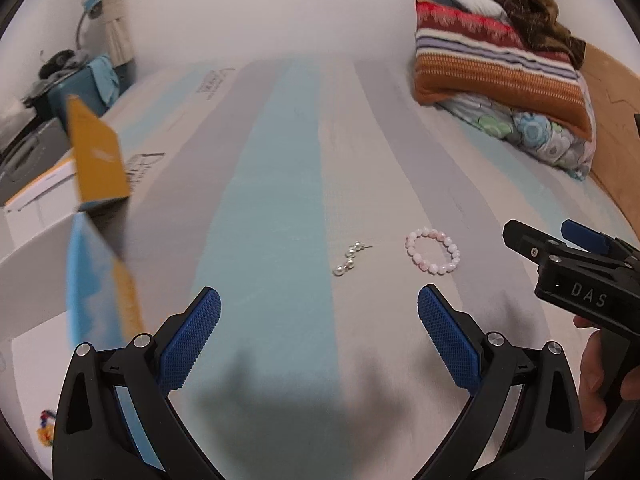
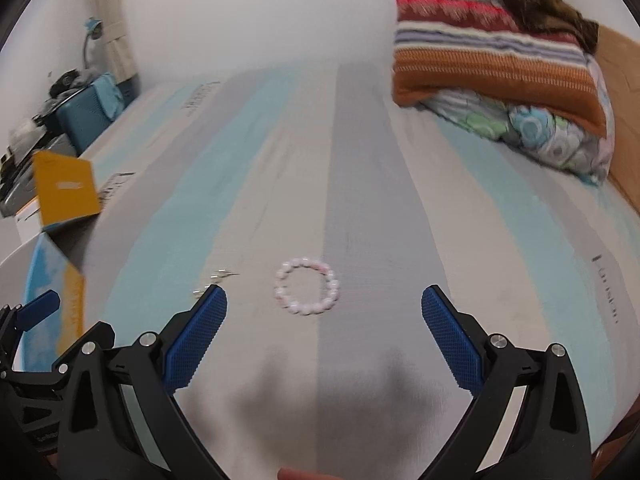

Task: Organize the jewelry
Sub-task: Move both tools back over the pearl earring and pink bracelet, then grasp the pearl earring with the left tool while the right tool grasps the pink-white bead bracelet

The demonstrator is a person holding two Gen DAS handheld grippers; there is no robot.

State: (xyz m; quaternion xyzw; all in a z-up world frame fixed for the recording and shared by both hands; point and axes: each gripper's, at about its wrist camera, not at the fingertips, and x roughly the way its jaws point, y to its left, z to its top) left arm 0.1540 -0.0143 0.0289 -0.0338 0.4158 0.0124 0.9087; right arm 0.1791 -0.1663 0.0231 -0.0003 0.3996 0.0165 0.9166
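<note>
A pink bead bracelet [image 1: 433,250] lies flat on the striped bed sheet; it also shows in the right wrist view [image 2: 307,291], just ahead of my right gripper [image 2: 324,300], which is open and empty. A short string of white pearls [image 1: 347,260] lies left of the bracelet; it also shows in the right wrist view [image 2: 218,280], partly hidden by my left fingertip. My left gripper [image 1: 319,304] is open and empty, just short of the pearls. The right gripper's body [image 1: 576,268] shows at the right edge of the left wrist view.
An open yellow and blue box [image 1: 98,160] stands at the bed's left edge; it also shows in the right wrist view [image 2: 66,188]. Folded blankets [image 1: 500,68] are piled at the far right. A small colourful item [image 1: 46,428] lies low left.
</note>
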